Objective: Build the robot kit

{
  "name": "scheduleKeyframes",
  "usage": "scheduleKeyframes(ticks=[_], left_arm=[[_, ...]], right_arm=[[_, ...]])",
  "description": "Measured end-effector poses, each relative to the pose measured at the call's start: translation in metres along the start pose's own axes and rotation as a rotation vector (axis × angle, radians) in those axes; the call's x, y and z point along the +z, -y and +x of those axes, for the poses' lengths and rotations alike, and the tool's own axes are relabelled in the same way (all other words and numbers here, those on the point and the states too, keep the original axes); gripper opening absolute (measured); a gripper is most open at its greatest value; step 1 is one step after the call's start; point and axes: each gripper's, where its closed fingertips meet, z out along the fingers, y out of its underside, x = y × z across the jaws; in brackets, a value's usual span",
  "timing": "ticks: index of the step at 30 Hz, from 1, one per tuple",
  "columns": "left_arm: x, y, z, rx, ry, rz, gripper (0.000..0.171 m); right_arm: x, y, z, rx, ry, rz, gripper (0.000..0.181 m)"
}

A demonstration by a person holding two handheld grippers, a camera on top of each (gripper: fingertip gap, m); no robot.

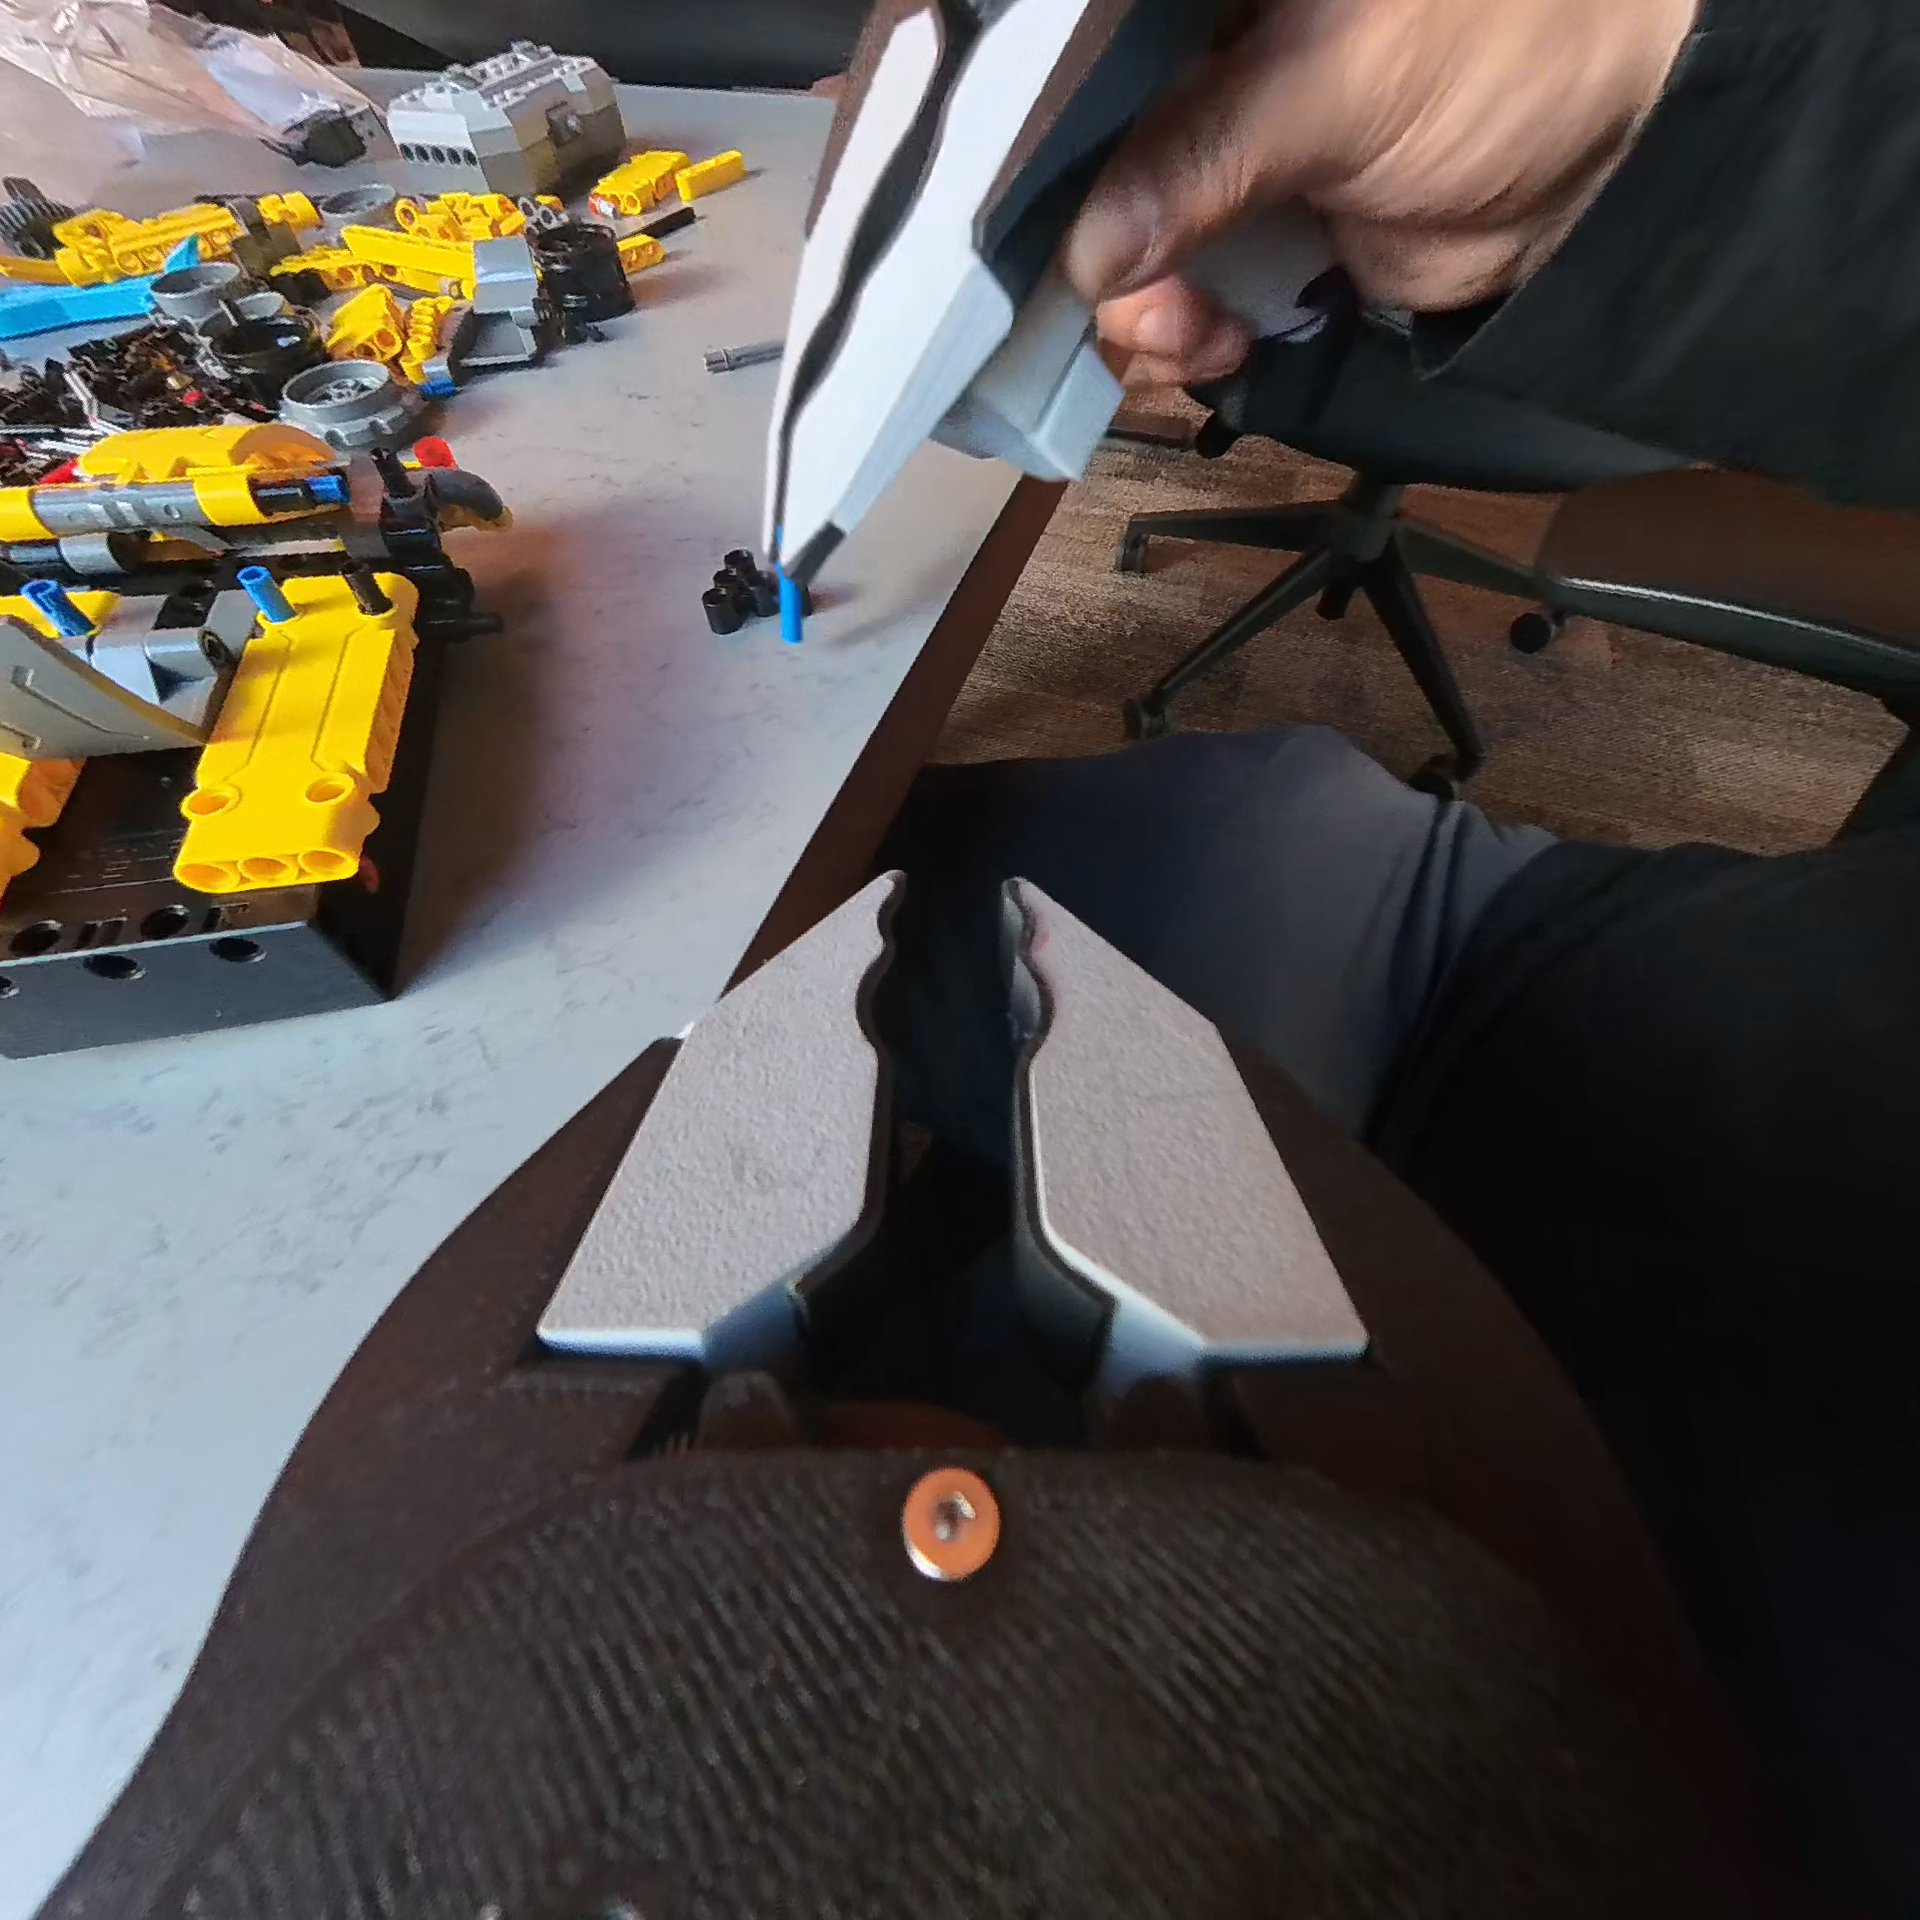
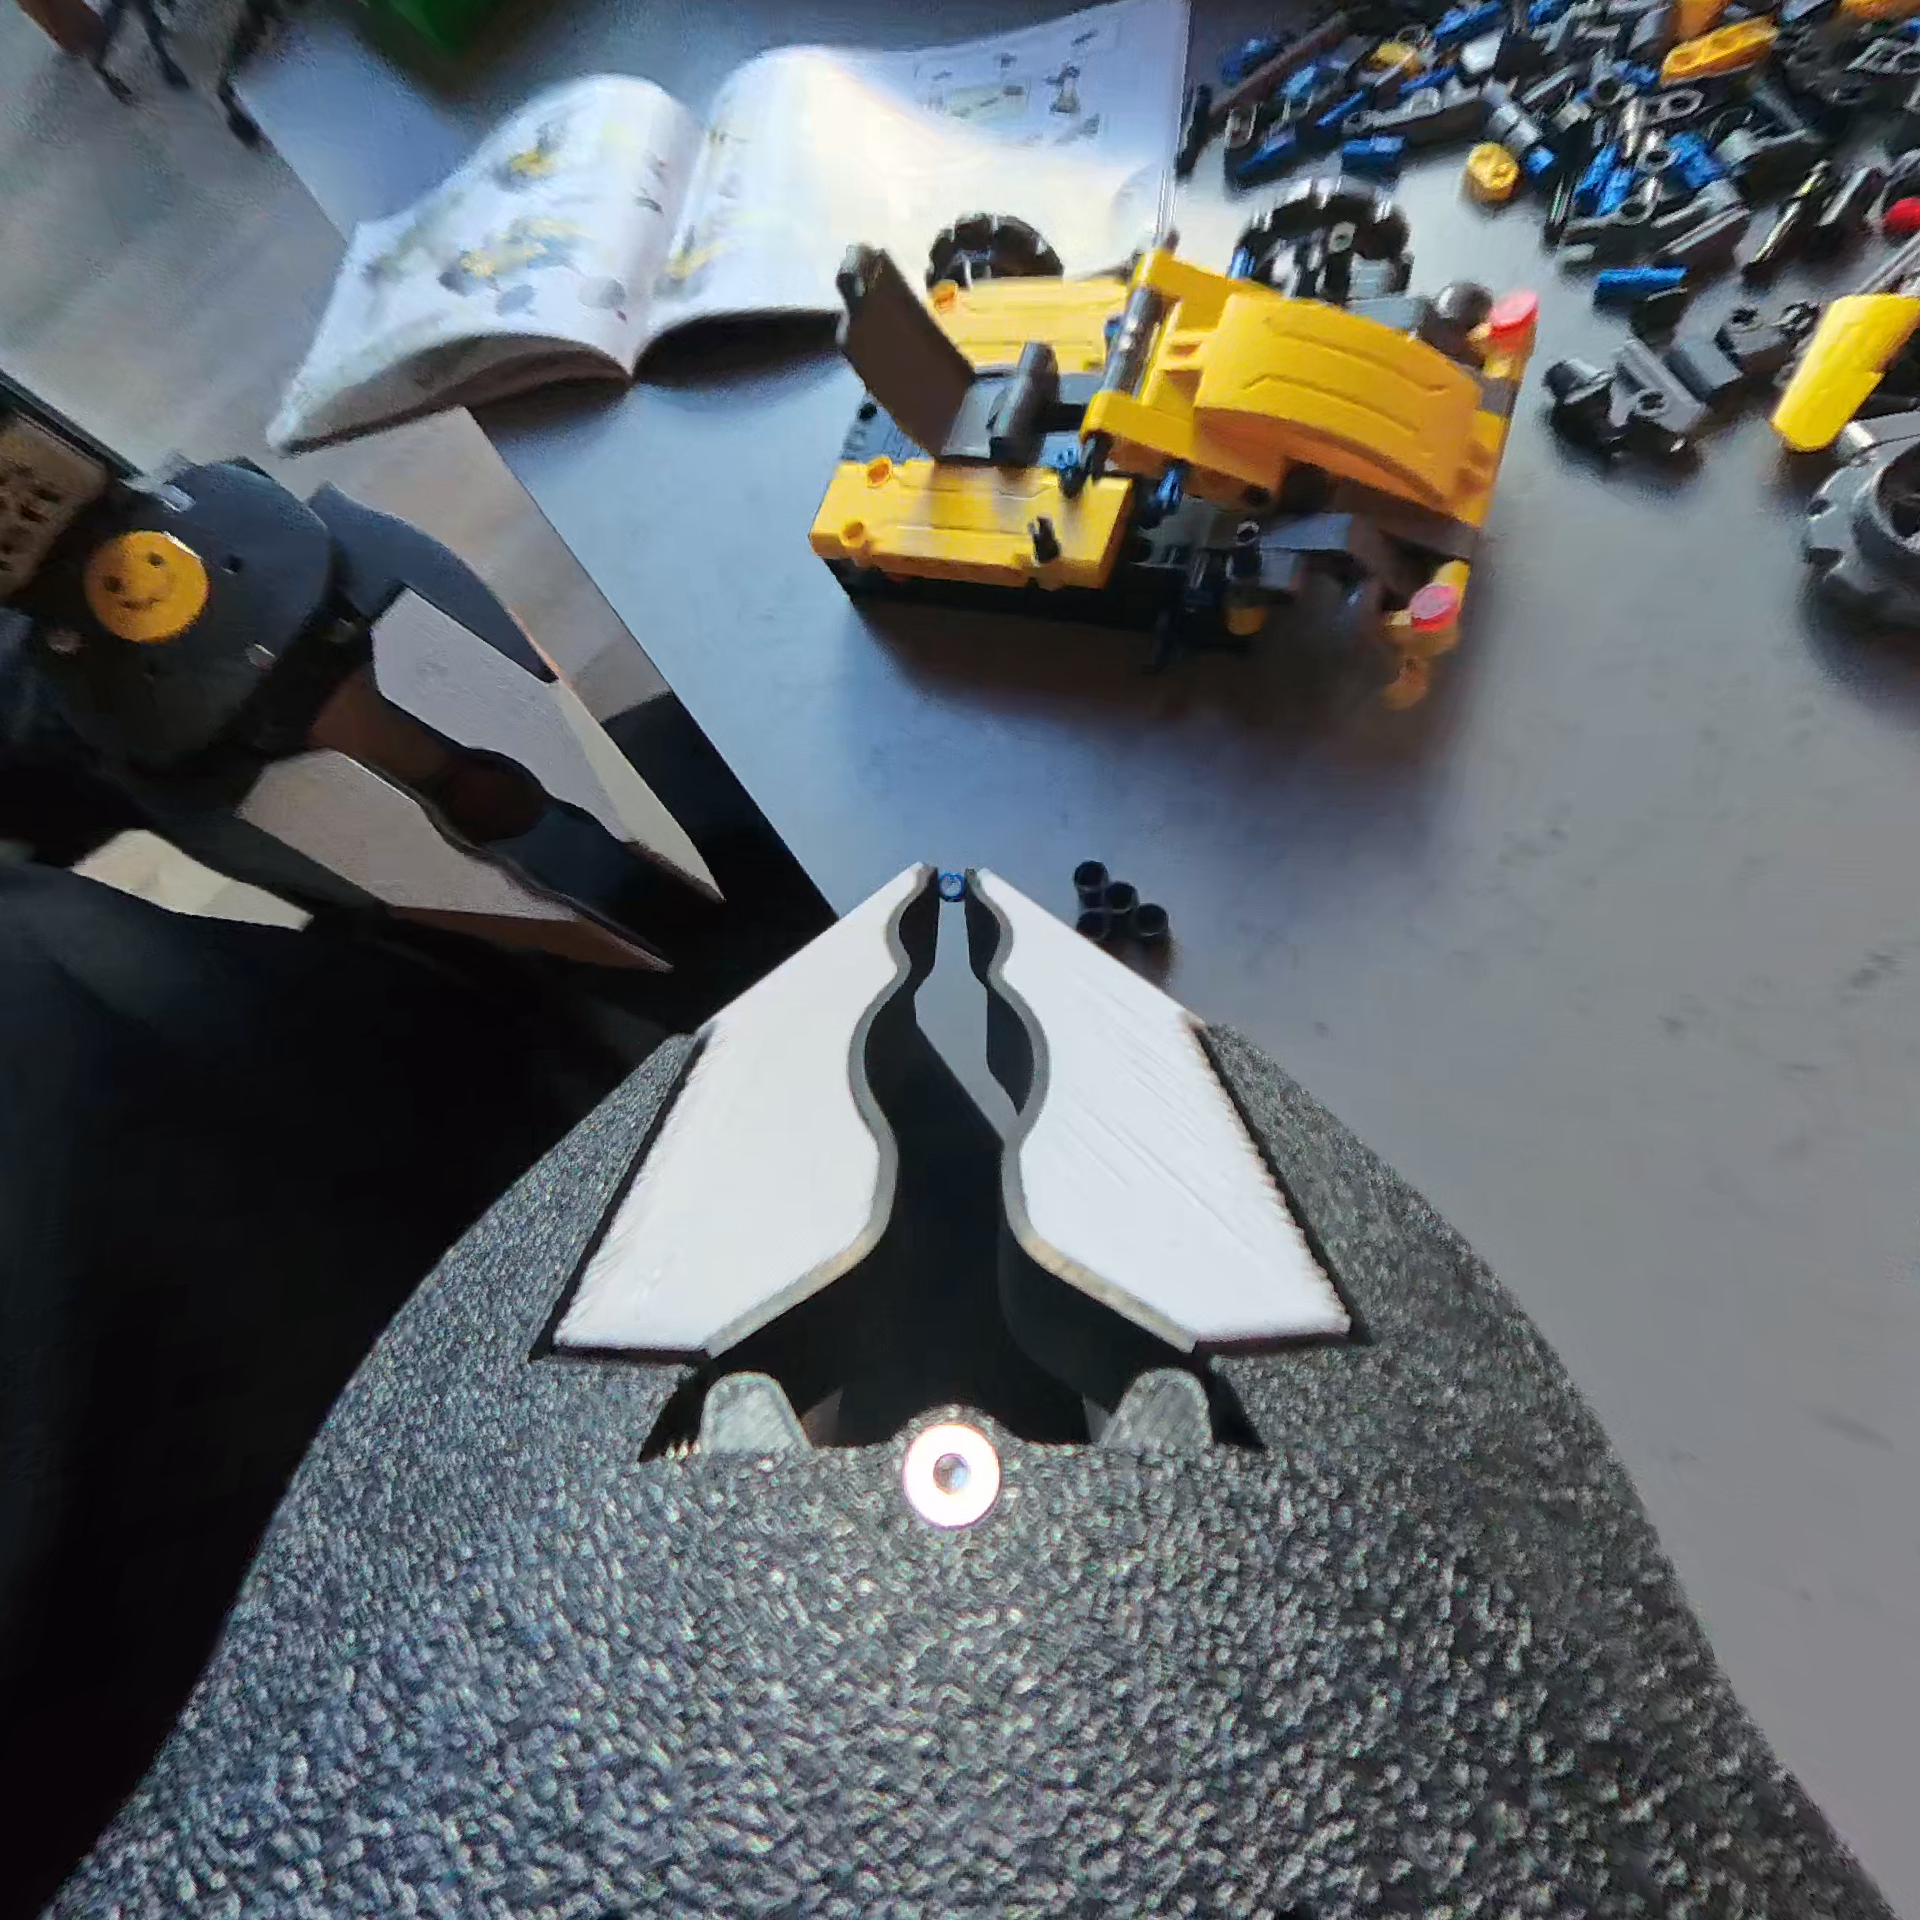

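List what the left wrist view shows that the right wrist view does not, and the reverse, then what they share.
Only the left wrist view: the hand gripping the right gripper's handle, an office chair on the floor, and a grey block at the table's far end.

Only the right wrist view: an open instruction booklet and a smiley sticker on the left gripper.

Both: the right gripper with jaws shut on a blue pin, the black connector cluster beside it, the yellow model, the left gripper open past the table edge.

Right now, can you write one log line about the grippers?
right gripper: shut on blue pin, beside black connector piece | left gripper: open, empty, off table edge
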Motion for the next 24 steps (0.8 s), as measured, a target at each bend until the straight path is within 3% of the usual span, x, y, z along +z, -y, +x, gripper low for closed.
scheduleKeyframes(ticks=[3,7,24], left_arm=[[-0.001,0.0,-0.002,-0.005,0.004,0.002,0.013],[-0.001,0.0,-0.001,-0.008,-0.002,0.002,0.013],[-0.002,0.0,-0.002,-0.002,0.003,0.002,0.013]], right_arm=[[0.001,-0.011,0.015,-0.033,-0.079,-0.069,0.005],[-0.014,-0.006,0.031,-0.022,-0.15,-0.056,0.005],[-0.018,-0.008,0.042,-0.041,-0.18,-0.076,0.004]])
